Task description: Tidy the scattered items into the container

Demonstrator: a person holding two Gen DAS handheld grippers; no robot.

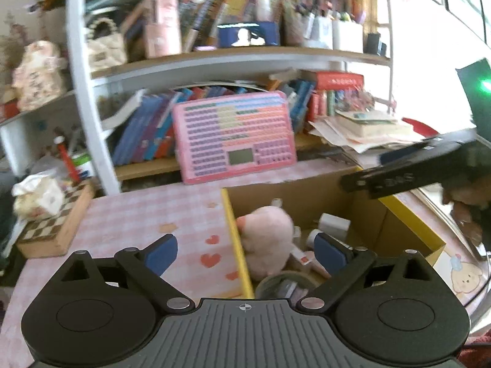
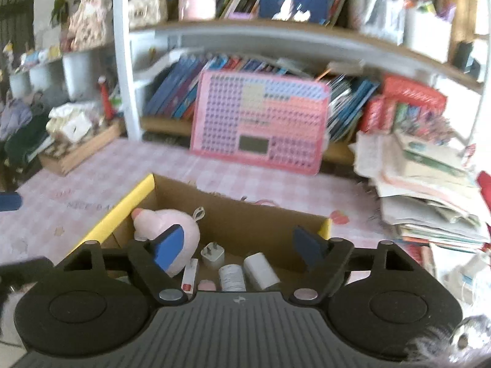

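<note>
Above the cardboard box (image 2: 233,214), both grippers are seen with nothing between their blue pads. Left gripper (image 1: 245,253): jaws spread wide, one pad over the checked tablecloth (image 1: 147,214) beside the box's yellow-edged wall, the other over the box interior. Right gripper (image 2: 237,245): jaws parted fairly wide, empty, poised over the near part of the box.

Inside the box are noted: a pink plush toy (image 2: 172,230) against the yellow-edged side; a white plug (image 2: 212,256) just beside it; two small white bottles (image 2: 245,271) near the plug; a slim white-and-red tube (image 2: 188,277) touching the plush. A round tin (image 1: 285,282) is made out in the left wrist view at the near end of the box, partly hidden by the gripper body.

No loose task item can be picked out on the tablecloth around the box in either view. Beyond the box, a pink keyboard toy (image 1: 233,135) is leaned against the shelf; to the box's left a wooden tray (image 1: 55,230) of crumpled paper is set at the cloth's edge; to its right a stack of papers (image 2: 429,190) is piled. Both views are motion-blurred.

Step judged: a release into the box, with both hands free. Task judged nearly or wholly done, though the cloth nearest the person is hidden. Next move, if any: the hidden stretches of cloth around the box would need to be checked, and any stray item closed upon and carried over the box rim.
</note>
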